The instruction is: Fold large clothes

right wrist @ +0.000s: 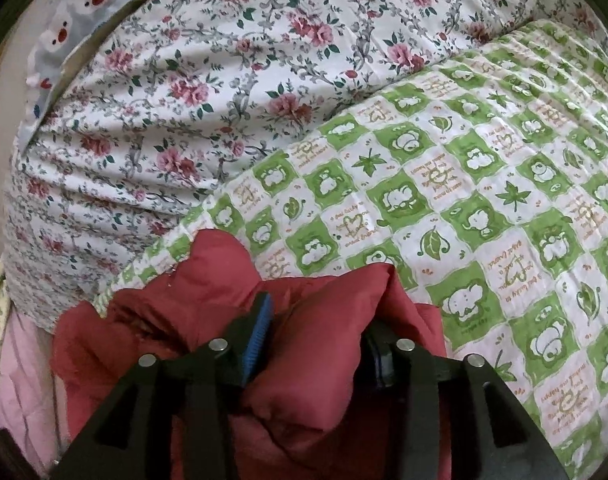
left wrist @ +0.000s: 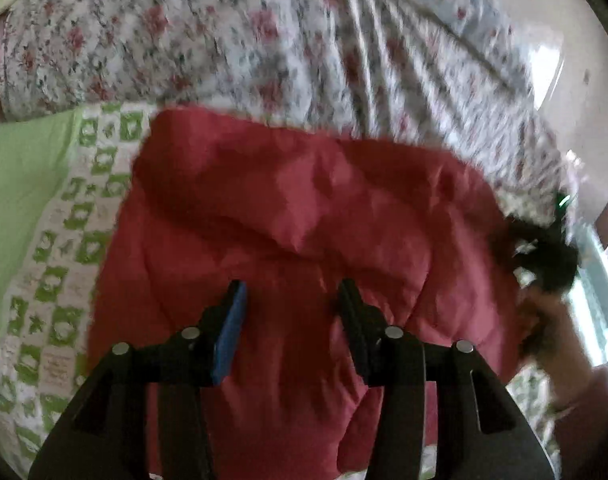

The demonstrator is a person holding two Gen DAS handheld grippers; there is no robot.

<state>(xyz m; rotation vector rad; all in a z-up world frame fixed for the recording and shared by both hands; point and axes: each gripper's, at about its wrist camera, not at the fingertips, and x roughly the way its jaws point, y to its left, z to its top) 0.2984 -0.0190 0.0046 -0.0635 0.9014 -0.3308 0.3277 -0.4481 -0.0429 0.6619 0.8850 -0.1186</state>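
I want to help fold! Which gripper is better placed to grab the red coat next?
Probably the right gripper: a bunch of the red coat already sits between its fingers. The left gripper is open above flat fabric.

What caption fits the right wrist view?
Right tongs straddling a fold of red padded jacket on a green-checked quilt.

From the right wrist view the green-checked quilt point(right wrist: 483, 168) lies flat and bare to the right and ahead, easy room for a hand to sweep; the floral bedding point(right wrist: 192, 92) heaps up behind and to the left, a soft wall along that edge; the red padded garment point(right wrist: 311, 320) bulges up between the right gripper point(right wrist: 319, 332) fingers, filling the gap; in the left wrist view, which is blurred, the garment spreads wide under the left gripper point(left wrist: 292, 312), whose fingers stand apart with nothing between them.
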